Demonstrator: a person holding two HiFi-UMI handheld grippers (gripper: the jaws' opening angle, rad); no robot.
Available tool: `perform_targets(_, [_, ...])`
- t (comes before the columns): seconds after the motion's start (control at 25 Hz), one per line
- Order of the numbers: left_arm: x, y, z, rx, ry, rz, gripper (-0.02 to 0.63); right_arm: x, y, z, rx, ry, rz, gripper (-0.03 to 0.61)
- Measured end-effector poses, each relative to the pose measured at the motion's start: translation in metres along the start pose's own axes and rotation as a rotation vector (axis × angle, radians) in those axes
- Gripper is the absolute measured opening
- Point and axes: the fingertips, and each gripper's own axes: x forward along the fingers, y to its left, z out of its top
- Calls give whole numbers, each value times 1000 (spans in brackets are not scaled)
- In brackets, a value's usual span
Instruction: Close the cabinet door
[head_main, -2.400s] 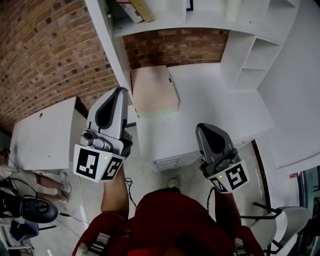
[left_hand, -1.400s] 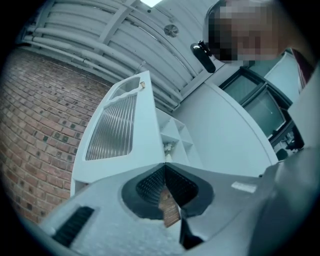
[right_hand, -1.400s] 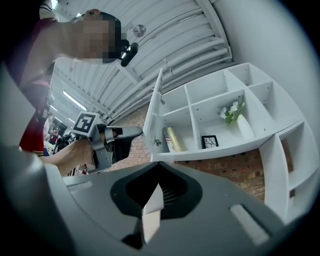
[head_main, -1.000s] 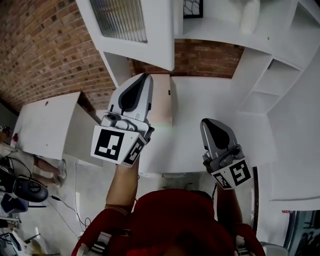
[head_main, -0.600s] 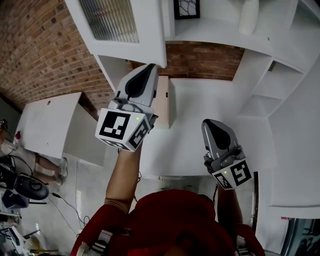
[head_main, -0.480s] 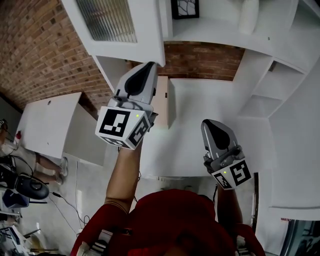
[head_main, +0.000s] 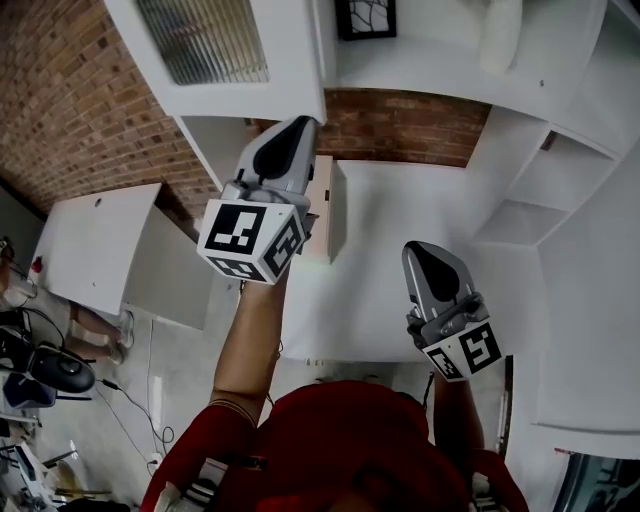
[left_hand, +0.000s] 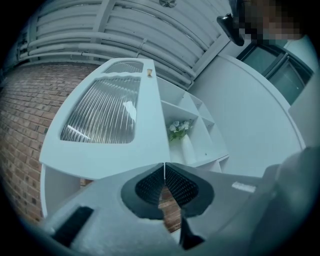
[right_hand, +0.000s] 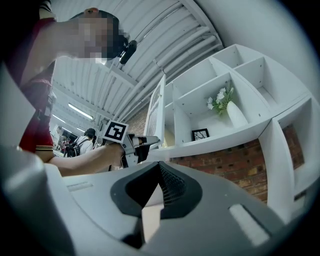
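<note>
The white cabinet door (head_main: 215, 60) with a ribbed glass pane stands swung open from the upper shelf unit. In the left gripper view the door (left_hand: 105, 135) fills the space just ahead of the jaws. My left gripper (head_main: 290, 125) is raised close under the door's lower corner; whether it touches I cannot tell. Its jaws (left_hand: 163, 165) are starting to open, tips still almost meeting, nothing between them. The right gripper (head_main: 415, 250) hangs lower over the white counter (head_main: 400, 250), shut and empty. The right gripper view shows the door (right_hand: 157, 112) edge-on with the left gripper (right_hand: 140, 147) beside it.
The open shelves hold a framed picture (head_main: 365, 18) and a white vase (head_main: 500, 35) with flowers (right_hand: 217, 97). A beige box (head_main: 325, 205) sits on the counter against the brick wall (head_main: 400, 120). A white table (head_main: 90, 250) stands at the left.
The left gripper has moved up and away from me toward the door's lower corner. The right gripper has crept slightly forward. The door stays open.
</note>
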Motion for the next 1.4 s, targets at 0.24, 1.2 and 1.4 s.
perform_targets(0.24, [18,5,-6,16,13,23,7,5,-14,-4,14,-1,14,14])
perform_targets(1.2, [61,24,-22,37,38,84,5,14,-35,-14,42,-6,23,14])
perform_targets(1.4, [66,27,-23,39,40,84,5,15,-37,-14,41,-3,16,14])
